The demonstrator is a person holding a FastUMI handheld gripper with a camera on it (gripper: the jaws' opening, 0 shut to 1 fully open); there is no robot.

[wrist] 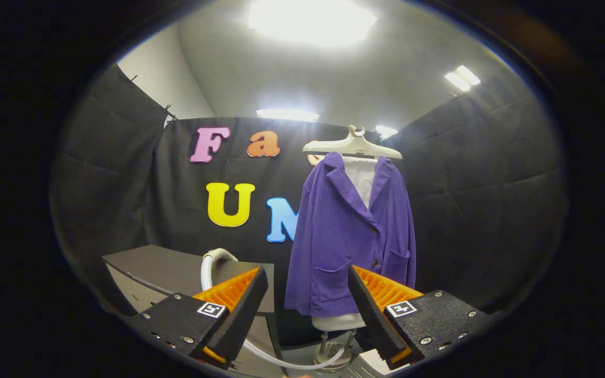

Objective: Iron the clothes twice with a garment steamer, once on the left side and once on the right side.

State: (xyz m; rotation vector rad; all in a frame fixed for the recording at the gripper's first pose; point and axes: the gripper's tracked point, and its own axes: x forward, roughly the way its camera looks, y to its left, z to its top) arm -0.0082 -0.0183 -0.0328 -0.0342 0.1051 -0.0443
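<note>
A purple jacket (352, 236) hangs over a white garment on a pale hanger (353, 144), mounted on a stand (334, 344). It sits beyond my fingers, slightly toward the right one. My gripper (306, 283) is open, with nothing between its fingers. A white steamer hose (210, 265) curves up behind the left finger, then runs low across the gap between the fingers (292, 362) to the stand's base. The steamer head itself is hidden.
A dark grey table (166, 265) lies beyond the left finger, with its pale front panel below. Black cloth walls close the booth on all sides. Bright ceiling lights shine overhead.
</note>
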